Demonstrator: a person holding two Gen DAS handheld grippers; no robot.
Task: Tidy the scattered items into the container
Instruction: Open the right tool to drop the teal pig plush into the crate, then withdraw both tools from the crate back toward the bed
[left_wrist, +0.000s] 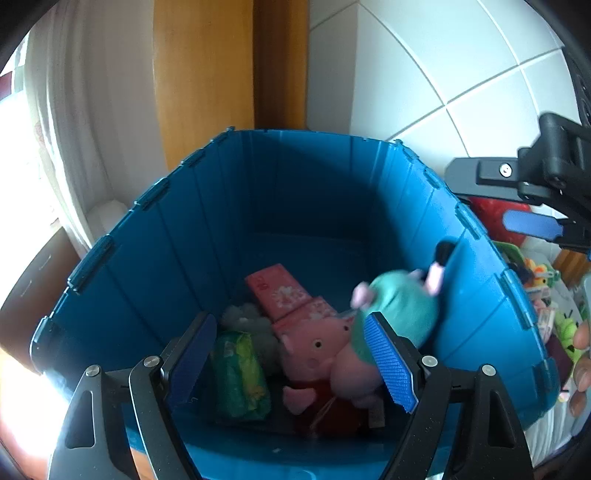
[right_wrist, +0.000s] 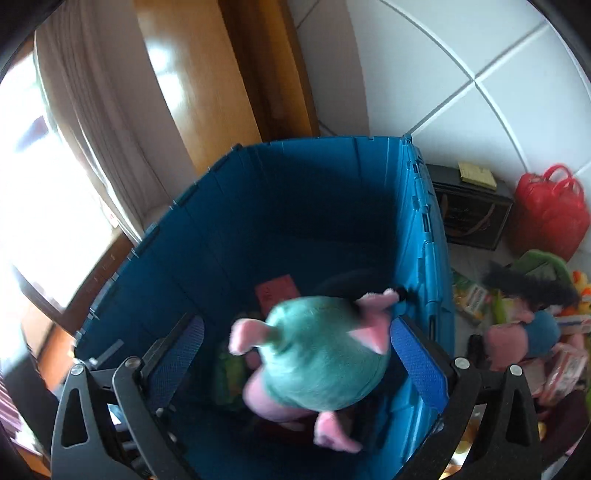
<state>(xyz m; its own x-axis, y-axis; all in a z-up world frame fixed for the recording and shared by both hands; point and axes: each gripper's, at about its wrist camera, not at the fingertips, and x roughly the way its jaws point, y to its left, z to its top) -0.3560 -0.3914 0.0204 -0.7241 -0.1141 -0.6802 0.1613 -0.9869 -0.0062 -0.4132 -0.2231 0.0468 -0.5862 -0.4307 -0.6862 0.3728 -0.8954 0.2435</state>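
The blue bin (left_wrist: 155, 266) stands open below both grippers. On its floor lie a pink box (left_wrist: 280, 291), a green packet (left_wrist: 240, 376), a white fluffy item (left_wrist: 243, 314) and a pink pig plush in red (left_wrist: 314, 350). A pig plush in a teal dress (left_wrist: 399, 306) is blurred in mid-air inside the bin, by the right wall. My left gripper (left_wrist: 291, 362) is open over the bin with nothing held. My right gripper (right_wrist: 299, 360) is open too, and the teal plush (right_wrist: 325, 354) drops between its fingers, free of them. One of its blue pads (left_wrist: 532, 223) shows above the bin's right rim.
To the right of the bin (right_wrist: 424, 240) the tiled floor holds a dark box (right_wrist: 472, 210), a red bag (right_wrist: 550, 210) and a pile of several toys (right_wrist: 524, 325). A wooden door (left_wrist: 207, 74) and a curtain (left_wrist: 85, 110) stand behind. A hand (left_wrist: 581, 354) is at the right edge.
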